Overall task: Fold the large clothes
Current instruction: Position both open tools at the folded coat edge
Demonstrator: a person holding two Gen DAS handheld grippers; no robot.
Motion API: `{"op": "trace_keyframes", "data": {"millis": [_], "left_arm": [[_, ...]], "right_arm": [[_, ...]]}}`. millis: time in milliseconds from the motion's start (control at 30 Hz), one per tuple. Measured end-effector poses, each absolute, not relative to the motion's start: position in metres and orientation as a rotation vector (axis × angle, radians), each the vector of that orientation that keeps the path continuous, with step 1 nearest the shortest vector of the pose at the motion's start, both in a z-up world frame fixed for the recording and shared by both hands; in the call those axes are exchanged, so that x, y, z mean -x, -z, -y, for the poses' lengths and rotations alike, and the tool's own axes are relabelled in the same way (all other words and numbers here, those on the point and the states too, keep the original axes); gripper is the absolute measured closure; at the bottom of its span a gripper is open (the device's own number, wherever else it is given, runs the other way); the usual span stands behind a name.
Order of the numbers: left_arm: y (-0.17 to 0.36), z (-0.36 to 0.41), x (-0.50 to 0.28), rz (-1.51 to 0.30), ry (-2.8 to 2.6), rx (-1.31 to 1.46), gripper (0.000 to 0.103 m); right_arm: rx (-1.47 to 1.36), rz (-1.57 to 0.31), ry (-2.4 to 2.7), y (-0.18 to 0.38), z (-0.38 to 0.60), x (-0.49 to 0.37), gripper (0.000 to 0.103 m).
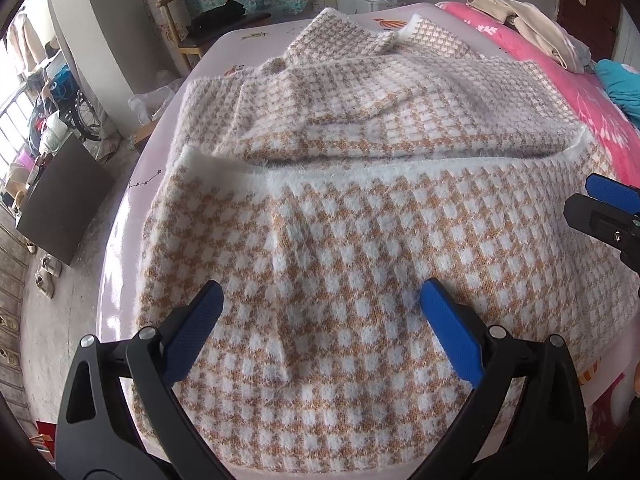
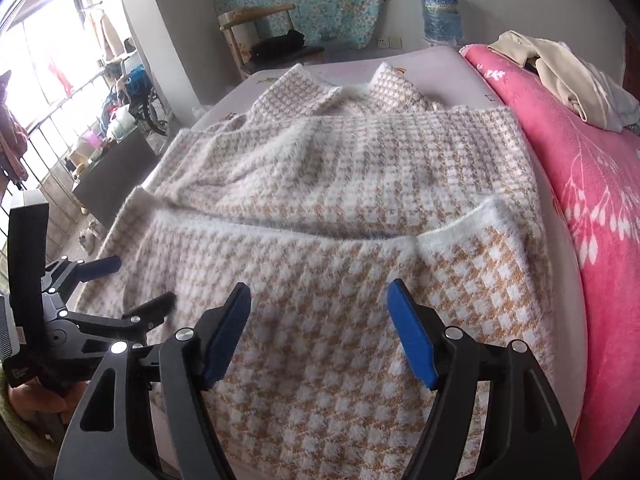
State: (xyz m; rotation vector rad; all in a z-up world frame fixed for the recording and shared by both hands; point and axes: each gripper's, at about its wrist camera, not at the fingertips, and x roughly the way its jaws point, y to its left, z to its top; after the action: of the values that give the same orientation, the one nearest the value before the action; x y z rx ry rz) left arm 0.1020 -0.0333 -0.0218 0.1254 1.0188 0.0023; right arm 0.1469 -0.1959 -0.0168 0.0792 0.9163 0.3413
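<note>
Both sets of my jaws stand wide and hold nothing; my left gripper (image 1: 320,300) hangs over the near half of the fuzzy tan-and-white houndstooth knit sweater (image 1: 360,208), my right gripper (image 2: 318,304) beside it over the same cloth; the sweater lies spread on the pale lilac bed sheet (image 1: 248,40), its near hem doubled up toward the collar; a pink flowered fleece blanket (image 2: 600,200) lies along the sweater's right edge.
</note>
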Motion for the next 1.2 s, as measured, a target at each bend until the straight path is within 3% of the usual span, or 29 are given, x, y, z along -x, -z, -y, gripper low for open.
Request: {"op": "trace_keyframes", "data": {"millis": [233,1200], "left_arm": [[0.022,0.031,-0.102,-1.019,0.000,-0.121,0.007],[0.023,0.031,-0.100,-1.010,0.016,-0.125,0.007]], "right_arm": [[-0.028,-0.963,-0.326,0.043,0.177,-0.160,0.024],[-0.024,-0.967,-0.311,0.046,0.175,-0.164,0.021]]}}
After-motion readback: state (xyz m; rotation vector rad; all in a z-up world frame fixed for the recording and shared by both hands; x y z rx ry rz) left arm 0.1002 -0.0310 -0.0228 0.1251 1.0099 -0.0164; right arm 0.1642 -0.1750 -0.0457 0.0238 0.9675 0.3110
